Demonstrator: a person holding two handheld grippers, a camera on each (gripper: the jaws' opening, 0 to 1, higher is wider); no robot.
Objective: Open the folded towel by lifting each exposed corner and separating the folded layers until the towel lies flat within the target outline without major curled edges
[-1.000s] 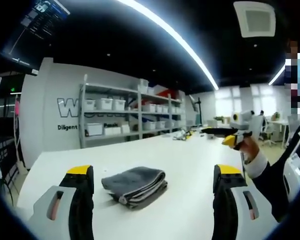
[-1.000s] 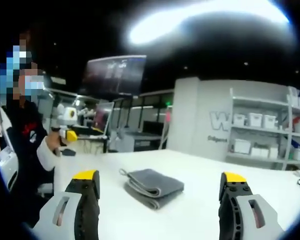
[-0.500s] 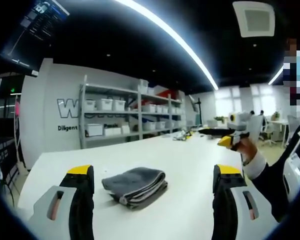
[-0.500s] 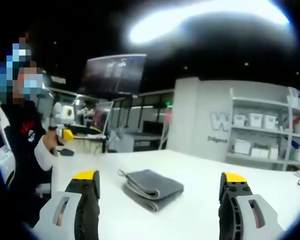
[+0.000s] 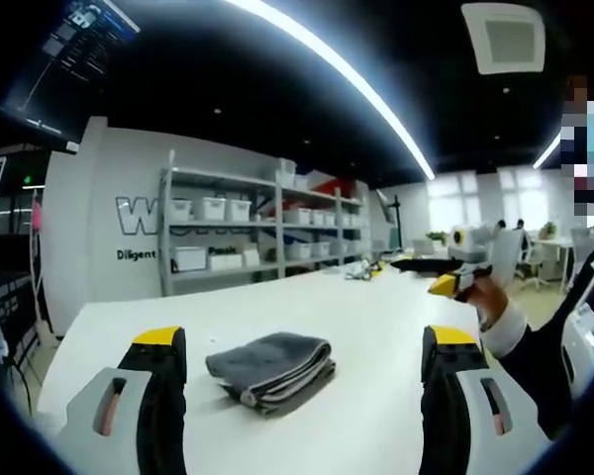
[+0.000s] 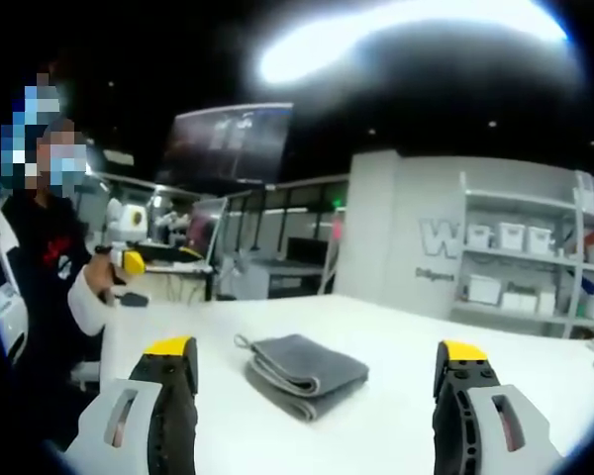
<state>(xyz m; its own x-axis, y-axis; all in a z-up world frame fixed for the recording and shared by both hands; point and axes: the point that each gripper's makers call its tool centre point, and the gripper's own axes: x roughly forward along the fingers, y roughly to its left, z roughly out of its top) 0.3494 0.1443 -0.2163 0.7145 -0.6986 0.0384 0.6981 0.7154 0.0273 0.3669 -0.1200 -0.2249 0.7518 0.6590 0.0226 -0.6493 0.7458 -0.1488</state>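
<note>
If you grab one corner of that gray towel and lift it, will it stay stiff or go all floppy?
Probably floppy: the gray towel lies in soft, rounded folds on the white table. Its layers would likely peel open and hang. It looks light, and might slide on the smooth tabletop.

Both views low over table (image 5: 376,327), facing towel (image 5: 270,368) (image 6: 305,371) from opposite sides.

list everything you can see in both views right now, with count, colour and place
towel: 1, grey, folded, on the table between the jaws
table: 1, white, under the towel
shelving unit: 1, grey, holding white bins, against the back wall
wall monitor: 1, dark, mounted high in the right gripper view
ceiling light strip: 1, white, overhead
left gripper: 1, grey and black, yellow-tipped jaws, open
right gripper: 1, same colours, open
</note>
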